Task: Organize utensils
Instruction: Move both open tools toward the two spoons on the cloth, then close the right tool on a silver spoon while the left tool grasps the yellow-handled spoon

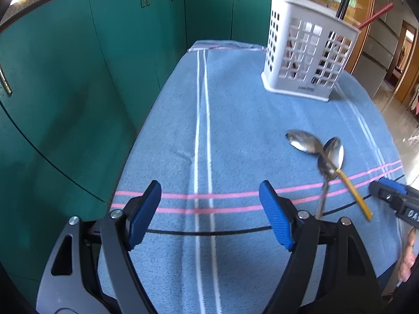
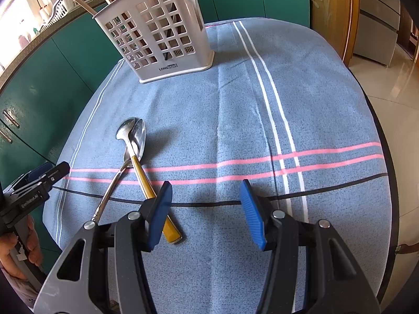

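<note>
- Our right gripper (image 2: 207, 214) has its fingers (image 2: 252, 216) spread wide with nothing between them; it hangs over the blue towel (image 2: 327, 99) on the near side of the caddy, well short of it, so the handle ends of the spoons are what it meets first.
- Our left gripper (image 1: 210, 216) is likewise spread and empty, its pads (image 1: 275, 218) wide apart above the towel, off to the side away from the spoons, which we judge leaves the pickup to the right.
- The gold-handled spoon (image 2: 150, 185) lies flat in front of the caddy, its handle pointing back toward us and passing just under the right gripper's left finger, an easy end to pinch.
- The all-steel spoon (image 2: 112, 185) crosses it near the bowls, the two touching there, so lifting one may drag the other.
- Farthest off, the white caddy (image 2: 159, 39) stands upright on the towel with utensils already poking out of its top; we take it as the spoons' destination.
</note>
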`<state>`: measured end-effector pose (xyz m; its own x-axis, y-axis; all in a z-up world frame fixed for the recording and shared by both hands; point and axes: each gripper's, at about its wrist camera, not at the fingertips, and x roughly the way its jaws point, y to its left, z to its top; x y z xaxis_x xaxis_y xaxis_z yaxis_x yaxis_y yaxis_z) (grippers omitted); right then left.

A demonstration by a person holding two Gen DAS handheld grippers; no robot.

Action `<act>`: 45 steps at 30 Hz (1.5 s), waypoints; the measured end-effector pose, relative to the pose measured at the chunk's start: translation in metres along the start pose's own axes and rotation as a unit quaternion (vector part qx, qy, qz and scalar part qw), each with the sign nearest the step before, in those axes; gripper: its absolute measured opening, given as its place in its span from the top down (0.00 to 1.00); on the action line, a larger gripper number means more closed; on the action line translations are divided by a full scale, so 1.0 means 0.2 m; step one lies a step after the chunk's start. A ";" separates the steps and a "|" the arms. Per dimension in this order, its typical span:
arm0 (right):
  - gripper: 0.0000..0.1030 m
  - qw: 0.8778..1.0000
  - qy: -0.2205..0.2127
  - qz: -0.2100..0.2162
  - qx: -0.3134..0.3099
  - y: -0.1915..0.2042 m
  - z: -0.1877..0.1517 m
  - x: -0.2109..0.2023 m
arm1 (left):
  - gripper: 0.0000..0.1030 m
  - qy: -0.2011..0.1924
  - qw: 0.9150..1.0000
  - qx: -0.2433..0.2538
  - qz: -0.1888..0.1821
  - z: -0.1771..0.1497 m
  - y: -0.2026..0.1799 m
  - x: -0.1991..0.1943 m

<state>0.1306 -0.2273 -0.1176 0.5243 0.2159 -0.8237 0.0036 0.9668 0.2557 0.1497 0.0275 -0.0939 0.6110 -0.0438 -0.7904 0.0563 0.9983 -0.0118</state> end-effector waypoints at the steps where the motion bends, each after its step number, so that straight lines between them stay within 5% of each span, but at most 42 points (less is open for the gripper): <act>1: 0.49 1.000 0.001 -0.001 0.001 0.00 0.01 0.00 | 0.26 -0.005 1.000 0.000 -0.004 0.01 -0.01 -0.01; 5: 0.49 1.000 0.002 -0.011 -0.002 0.01 0.05 0.02 | 0.26 -0.011 1.000 0.004 -0.018 0.03 -0.03 0.00; 8: 0.59 1.000 0.000 0.026 -0.007 0.02 0.12 0.04 | 0.26 -0.003 1.000 0.006 -0.022 0.03 -0.05 0.03; 17: 0.61 0.991 0.016 0.124 -0.050 0.18 0.29 0.20 | 0.26 0.007 1.000 -0.002 -0.019 0.04 -0.01 0.08; 20: 0.83 0.987 0.035 0.149 -0.044 0.19 0.31 0.26 | 0.26 0.010 1.000 -0.003 -0.019 0.04 -0.01 0.09; 24: 0.96 0.985 0.043 0.161 -0.039 0.18 0.31 0.29 | 0.26 0.012 1.000 -0.001 -0.021 0.04 -0.01 0.10; 29: 0.98 0.990 0.031 0.123 -0.059 0.14 0.30 0.19 | 0.26 0.016 1.000 0.002 -0.025 0.04 -0.04 0.13; 35: 0.99 0.996 -0.035 0.056 -0.055 0.06 0.37 -0.02 | 0.26 0.023 0.999 -0.003 -0.046 0.05 -0.07 0.14; 38: 0.98 0.996 -0.045 0.059 -0.048 0.03 0.38 -0.07 | 0.26 0.029 0.996 -0.016 -0.079 0.07 -0.08 0.15; 45: 0.97 0.993 -0.073 0.046 -0.076 0.22 0.46 -0.13 | 0.26 0.020 0.997 -0.004 -0.080 0.08 -0.13 0.11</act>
<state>0.1964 -0.2040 -0.0381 0.6351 0.2932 -0.7146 -0.1733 0.9557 0.2380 0.1742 0.0004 -0.1024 0.5629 -0.2008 -0.8017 0.1435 0.9790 -0.1445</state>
